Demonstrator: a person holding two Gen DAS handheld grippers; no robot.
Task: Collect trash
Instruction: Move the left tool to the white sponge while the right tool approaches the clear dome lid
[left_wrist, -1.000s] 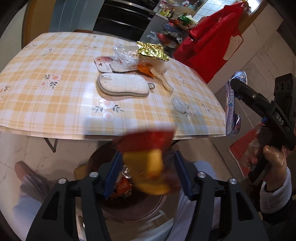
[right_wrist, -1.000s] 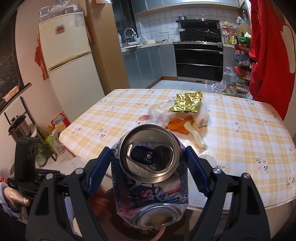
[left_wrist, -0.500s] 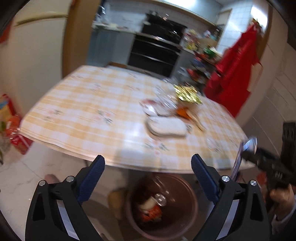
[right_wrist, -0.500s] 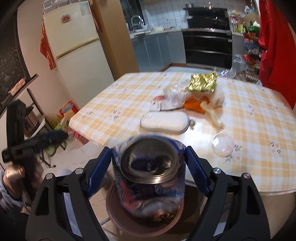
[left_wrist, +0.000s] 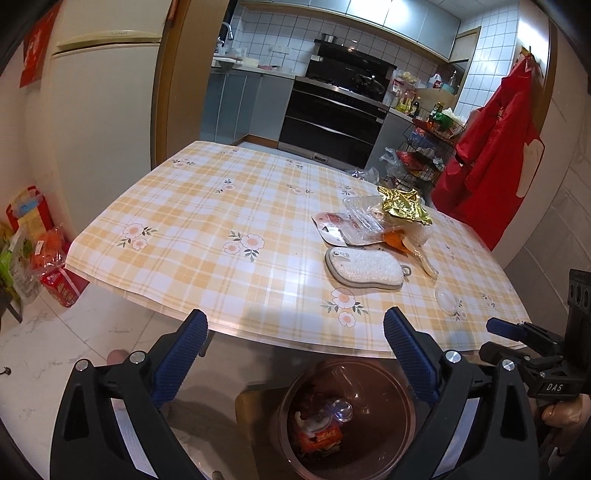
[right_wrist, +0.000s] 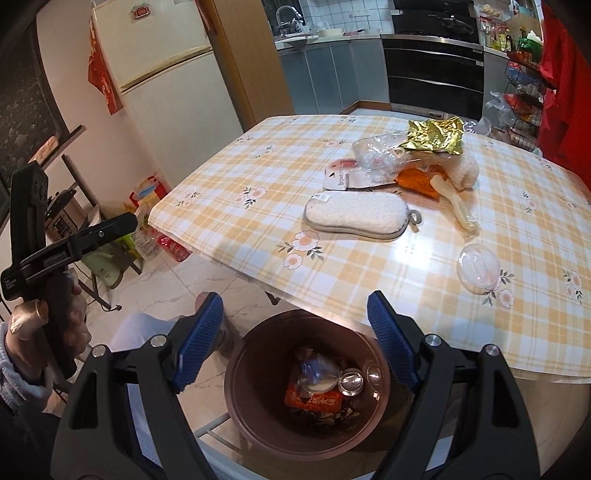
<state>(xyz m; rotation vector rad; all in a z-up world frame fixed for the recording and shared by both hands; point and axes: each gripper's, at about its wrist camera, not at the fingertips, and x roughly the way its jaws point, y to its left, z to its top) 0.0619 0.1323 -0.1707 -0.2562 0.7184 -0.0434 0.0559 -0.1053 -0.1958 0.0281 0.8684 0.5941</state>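
Observation:
My right gripper stands open and empty over the brown bin on the floor by the table's near edge. A blue drink can lies inside on a red-orange wrapper. My left gripper is open wide, nothing between its fingers, just above and before the same bin. On the checked table remain a gold foil wrapper, clear plastic packaging, an orange wrapper, a white sponge and a clear round lid.
A fridge stands at the left, with bags on the floor below it. A red garment hangs at the right next to a wire rack. A person's foot shows by the bin.
The left gripper let go of a red and yellow wrapper, opened wide and tilted up toward the table. The can left the right gripper's jaws and now lies in the bin.

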